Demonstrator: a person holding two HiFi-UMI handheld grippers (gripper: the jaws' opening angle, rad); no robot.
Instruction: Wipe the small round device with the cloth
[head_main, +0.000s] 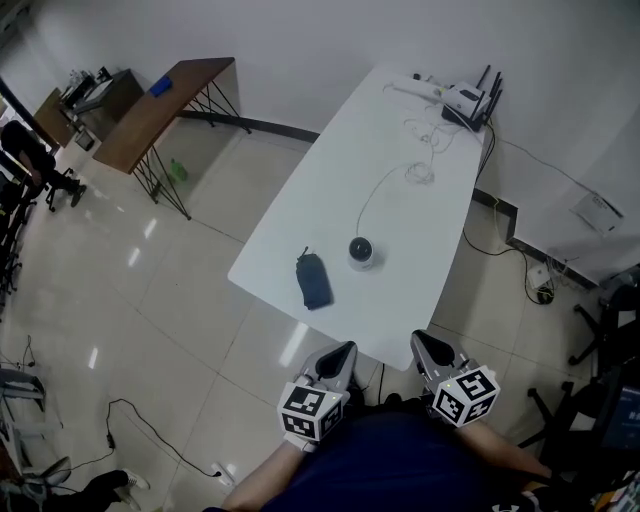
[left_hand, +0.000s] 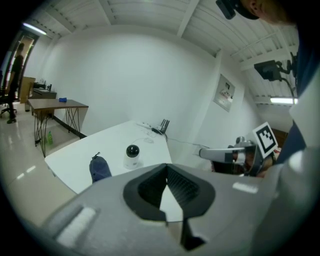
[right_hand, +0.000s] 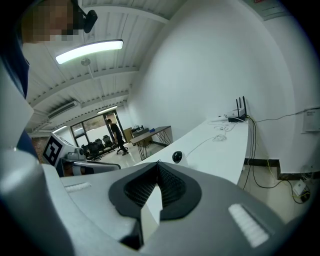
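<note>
A small round white device with a black dome stands near the front of the white table, with a white cable running back from it. A folded dark blue cloth lies just to its left. The left gripper view shows the device and cloth ahead on the table; in the right gripper view the device sits at the table's near end. My left gripper and right gripper hover short of the table's front edge, both shut and empty.
A router with antennas and coiled cables lie at the table's far end. A brown desk stands to the left, office chairs beyond it. Cables and a socket lie on the floor at right. A person stands far off.
</note>
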